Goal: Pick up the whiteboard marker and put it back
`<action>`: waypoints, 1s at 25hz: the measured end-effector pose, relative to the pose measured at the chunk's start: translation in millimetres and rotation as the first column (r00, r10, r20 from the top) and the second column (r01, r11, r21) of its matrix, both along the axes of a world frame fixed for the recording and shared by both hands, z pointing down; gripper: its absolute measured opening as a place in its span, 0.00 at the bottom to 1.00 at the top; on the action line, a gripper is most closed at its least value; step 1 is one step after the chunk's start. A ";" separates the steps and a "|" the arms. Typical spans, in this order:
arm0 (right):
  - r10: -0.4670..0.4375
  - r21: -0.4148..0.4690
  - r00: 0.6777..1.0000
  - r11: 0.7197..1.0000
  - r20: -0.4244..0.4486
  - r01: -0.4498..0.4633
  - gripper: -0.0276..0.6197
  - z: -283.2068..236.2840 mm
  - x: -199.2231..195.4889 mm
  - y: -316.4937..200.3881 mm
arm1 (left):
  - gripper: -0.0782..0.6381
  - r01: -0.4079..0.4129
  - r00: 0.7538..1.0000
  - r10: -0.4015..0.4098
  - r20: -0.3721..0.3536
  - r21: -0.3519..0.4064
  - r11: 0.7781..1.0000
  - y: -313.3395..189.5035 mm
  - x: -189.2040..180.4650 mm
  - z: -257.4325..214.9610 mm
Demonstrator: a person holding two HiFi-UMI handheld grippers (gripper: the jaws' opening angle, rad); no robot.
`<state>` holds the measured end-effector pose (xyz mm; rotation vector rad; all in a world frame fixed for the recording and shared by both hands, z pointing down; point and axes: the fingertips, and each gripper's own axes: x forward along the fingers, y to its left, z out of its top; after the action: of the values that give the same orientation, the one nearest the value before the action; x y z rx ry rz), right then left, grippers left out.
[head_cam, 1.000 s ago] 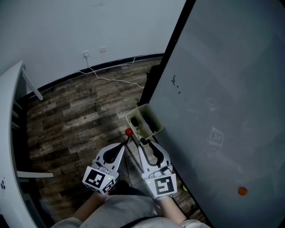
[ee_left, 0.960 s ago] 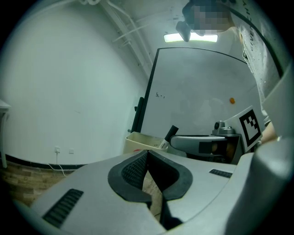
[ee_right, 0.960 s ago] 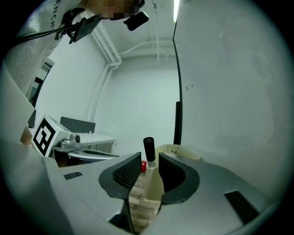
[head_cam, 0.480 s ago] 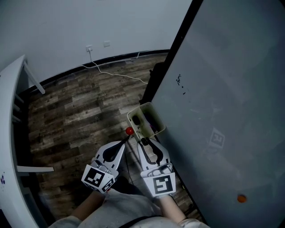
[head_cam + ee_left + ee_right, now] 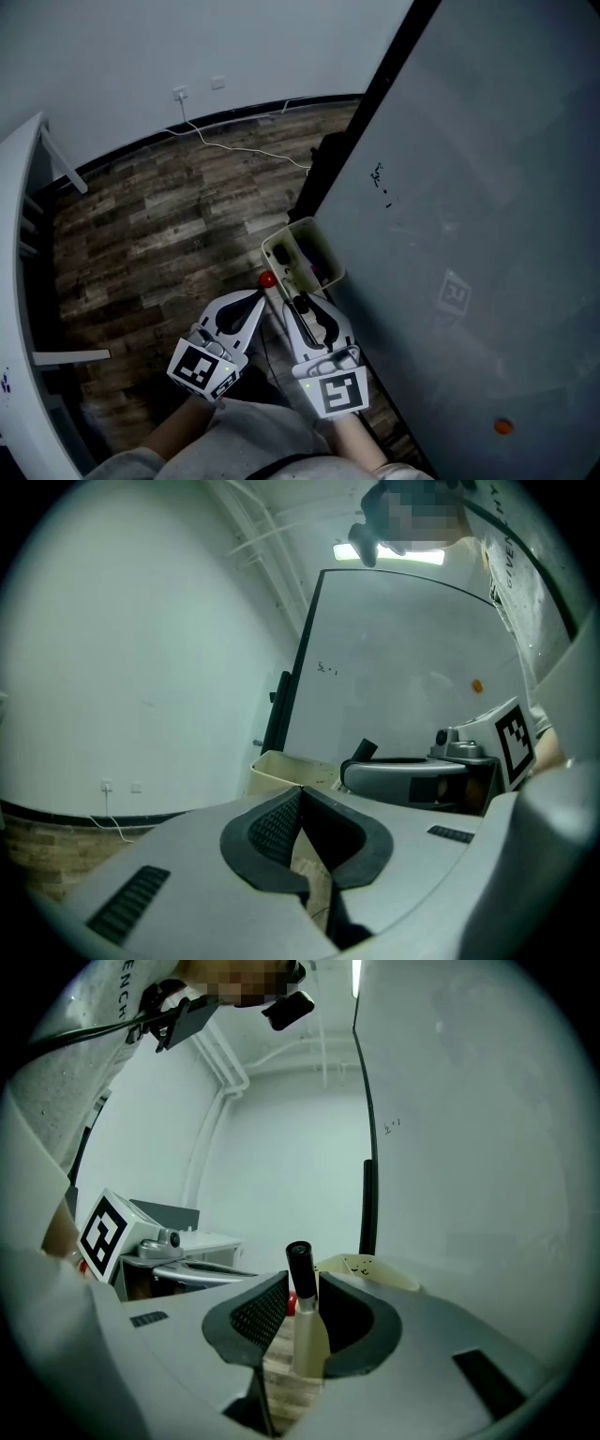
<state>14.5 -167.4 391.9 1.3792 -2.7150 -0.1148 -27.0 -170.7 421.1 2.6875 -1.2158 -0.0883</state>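
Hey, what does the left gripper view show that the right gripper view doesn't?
Only the left gripper view: the left gripper with its jaws together on nothing, an orange dot on the whiteboard, and a wall socket. Only the right gripper view: the right gripper with its jaws closed on the whiteboard marker, black cap upward. Both: the whiteboard, the beige bin below it, and the other gripper alongside.

Wood-plank floor, pale wall, large whiteboard

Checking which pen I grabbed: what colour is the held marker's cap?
Black cap on the marker; clearest in the right gripper view.
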 end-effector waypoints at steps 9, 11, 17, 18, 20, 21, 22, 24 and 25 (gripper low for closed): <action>0.013 0.004 1.000 1.000 -0.003 -0.013 0.17 0.7 1.0 -3.8 | 0.13 0.003 1.000 -0.003 0.011 0.000 1.000 -11.4 -14.8 -1.2; 0.017 0.002 1.000 1.000 -0.005 -0.017 0.16 0.1 1.8 -4.2 | 0.13 0.007 1.000 -0.007 0.012 -0.002 1.000 -13.5 -18.4 -1.8; 0.030 -0.001 0.999 1.000 -0.017 -0.030 0.16 -3.2 3.3 -11.7 | 0.13 0.006 1.000 -0.006 0.009 0.017 1.000 -22.9 -23.5 -9.4; 0.033 -0.004 0.999 0.999 -0.017 -0.033 0.16 -4.3 3.8 -13.1 | 0.13 0.006 1.000 -0.006 0.008 0.019 1.000 -24.5 -24.2 -10.5; 0.038 -0.005 0.999 0.999 -0.019 -0.039 0.16 -6.5 5.0 -15.2 | 0.13 0.003 1.000 -0.003 0.006 0.024 1.000 -27.2 -24.6 -12.2; 0.040 -0.007 0.999 0.999 -0.018 -0.040 0.16 -7.4 5.3 -15.8 | 0.13 0.000 1.000 0.000 0.006 0.026 1.000 -28.3 -24.6 -12.9; 0.041 -0.008 0.999 0.999 -0.017 -0.041 0.16 -8.4 5.5 -16.4 | 0.13 -0.003 1.000 0.003 0.005 0.028 1.000 -29.3 -24.5 -13.6; 0.042 -0.012 0.999 0.999 -0.008 -0.043 0.16 -11.2 5.8 -17.0 | 0.13 -0.010 1.000 0.010 0.005 0.032 0.999 -31.1 -24.7 -15.6; 0.044 -0.013 0.999 0.999 -0.003 -0.044 0.16 -12.8 6.0 -17.1 | 0.13 -0.015 1.000 0.015 0.005 0.034 0.999 -31.8 -24.6 -16.7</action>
<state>20.5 -184.5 379.1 1.4333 -2.6760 -0.0952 -51.7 -202.5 404.4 2.7266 -1.2057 -0.1015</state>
